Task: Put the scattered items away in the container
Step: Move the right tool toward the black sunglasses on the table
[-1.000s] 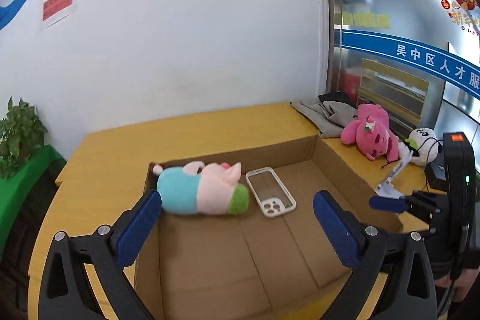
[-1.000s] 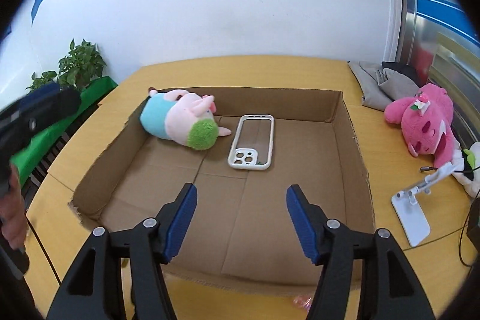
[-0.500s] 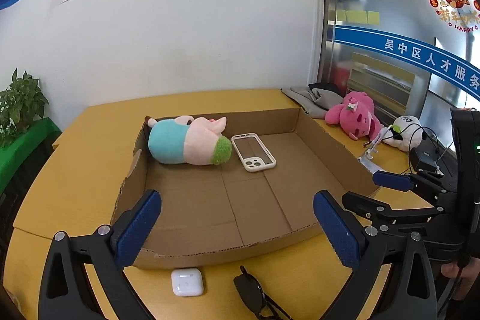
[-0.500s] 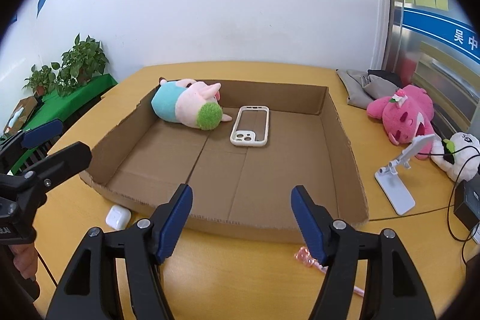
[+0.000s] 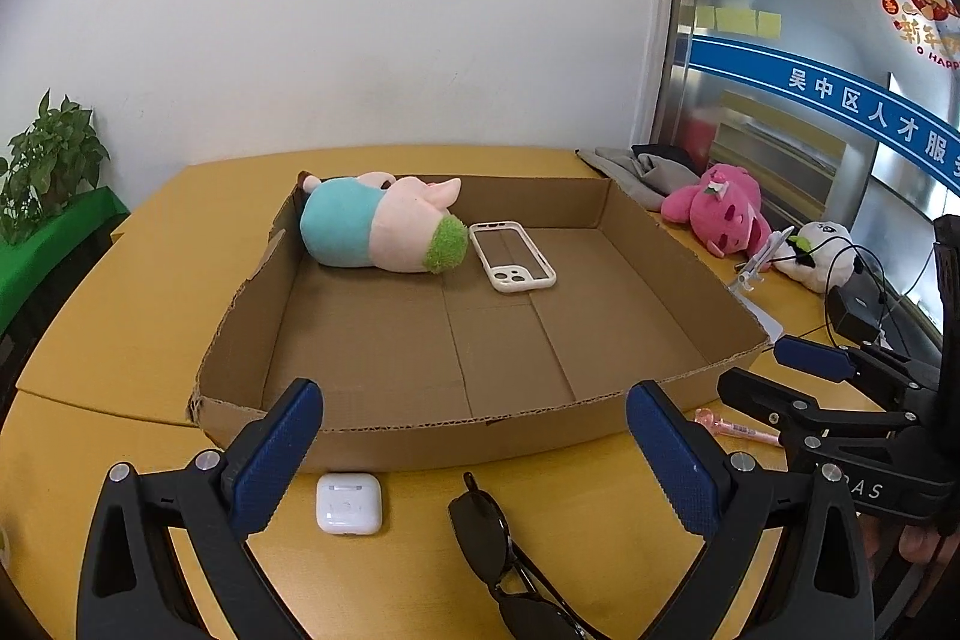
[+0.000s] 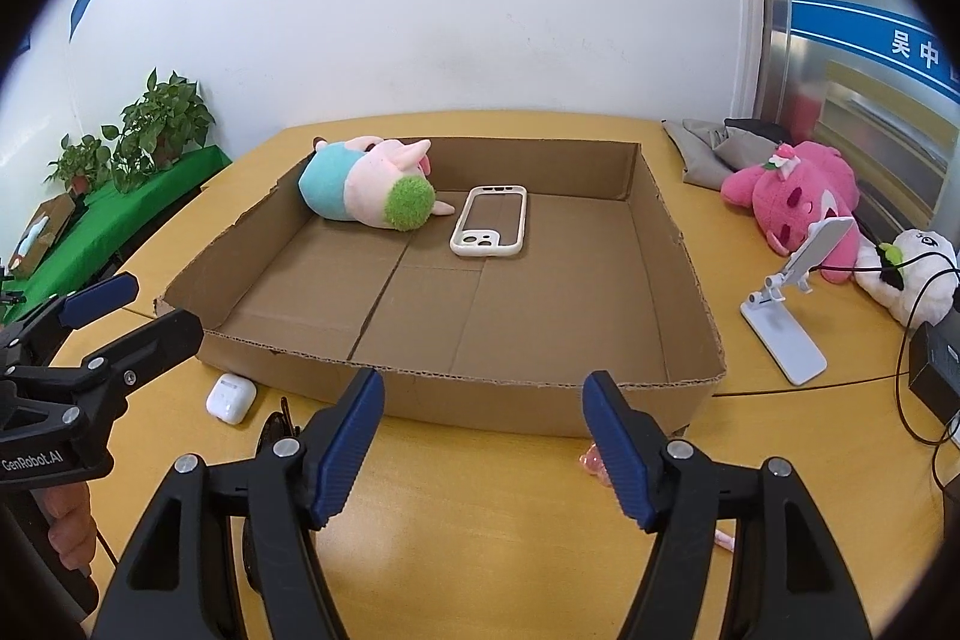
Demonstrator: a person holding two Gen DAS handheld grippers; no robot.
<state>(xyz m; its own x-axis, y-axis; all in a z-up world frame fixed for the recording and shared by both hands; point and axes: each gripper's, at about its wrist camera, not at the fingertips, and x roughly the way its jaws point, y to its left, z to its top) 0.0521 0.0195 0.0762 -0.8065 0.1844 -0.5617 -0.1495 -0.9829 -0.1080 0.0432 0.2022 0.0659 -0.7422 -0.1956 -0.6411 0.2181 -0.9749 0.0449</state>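
The left gripper [image 5: 474,454] stands spread and empty above the white earbud case [image 5: 348,503] and sunglasses [image 5: 489,532], which lie on the table just outside the cardboard box [image 5: 420,439]. The right gripper [image 6: 483,439] is also spread and empty, the pink pen [image 6: 591,462] beside its right finger.

We see both views bright and evenly lit, with soft shadows on the table [image 5: 150,232]. Fisheye bending curves the edges, the corners go black, and the right-hand wall panel looks slightly blurred.
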